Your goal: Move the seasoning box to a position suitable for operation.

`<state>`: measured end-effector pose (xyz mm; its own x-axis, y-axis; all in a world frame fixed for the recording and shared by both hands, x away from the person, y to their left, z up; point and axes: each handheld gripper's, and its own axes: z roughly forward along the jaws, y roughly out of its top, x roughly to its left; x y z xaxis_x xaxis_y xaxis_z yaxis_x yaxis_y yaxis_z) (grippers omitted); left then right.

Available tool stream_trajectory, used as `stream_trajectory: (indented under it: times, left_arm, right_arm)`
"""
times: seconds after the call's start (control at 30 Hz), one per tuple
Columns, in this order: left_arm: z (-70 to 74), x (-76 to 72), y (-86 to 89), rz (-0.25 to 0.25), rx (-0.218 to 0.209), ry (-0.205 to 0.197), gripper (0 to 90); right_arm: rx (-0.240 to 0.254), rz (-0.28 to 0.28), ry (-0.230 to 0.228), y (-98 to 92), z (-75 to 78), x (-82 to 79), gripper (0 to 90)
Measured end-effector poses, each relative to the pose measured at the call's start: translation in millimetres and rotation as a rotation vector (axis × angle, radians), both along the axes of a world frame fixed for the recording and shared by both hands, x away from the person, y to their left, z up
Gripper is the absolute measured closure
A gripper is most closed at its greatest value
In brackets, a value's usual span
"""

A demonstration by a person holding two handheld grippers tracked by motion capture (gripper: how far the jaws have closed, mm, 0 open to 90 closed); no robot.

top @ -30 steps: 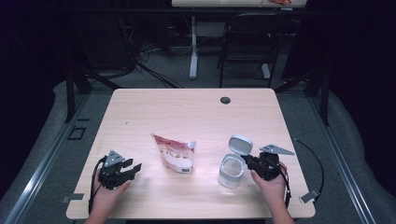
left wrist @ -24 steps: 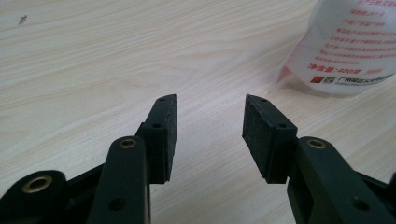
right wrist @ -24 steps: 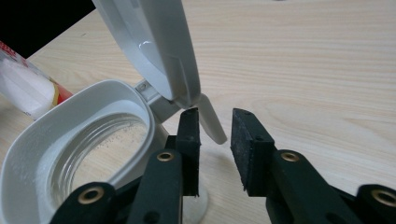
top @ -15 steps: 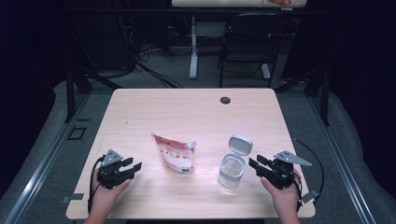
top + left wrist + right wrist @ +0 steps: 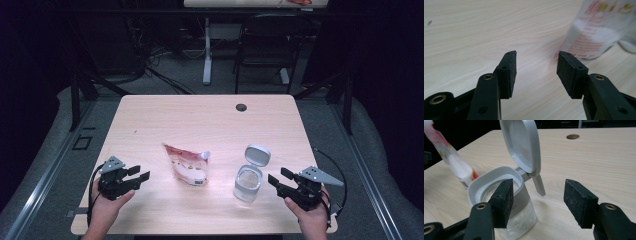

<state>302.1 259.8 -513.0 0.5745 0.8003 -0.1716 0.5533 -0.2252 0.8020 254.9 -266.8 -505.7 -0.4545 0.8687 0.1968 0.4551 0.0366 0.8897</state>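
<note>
Clear glass jar (image 5: 248, 183) with grey hinged lid (image 5: 257, 154) stands near the right of the pale wooden counter (image 5: 210, 120), lid up, contents not discernible. Right gripper (image 5: 276, 177) sits just right of it, jaws wide and just been opening, nothing between them. White-and-red spouted pouch (image 5: 186, 164) lies at centre. Left gripper (image 5: 140, 172), jaws wide and empty, has likewise been opening. Judged step: jar opened; next move calls for grasping the pouch to fill it.

Clear jar (image 5: 248, 183) upright, grey hinged lid (image 5: 257, 154) flipped open — red-and-white pouch (image 5: 186, 163) flat just beside.
</note>
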Motion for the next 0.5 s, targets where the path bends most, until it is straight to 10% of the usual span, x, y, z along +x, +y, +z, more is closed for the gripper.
stream_trajectory:
  times: [0.5]
  left_arm:
    - [53.4, 15.5, -16.2, -0.125, 0.015, -0.047, 58.1]
  right_arm:
    - [-0.114, 0.171, -0.081, 54.4, 38.3, -0.9, 60.9]
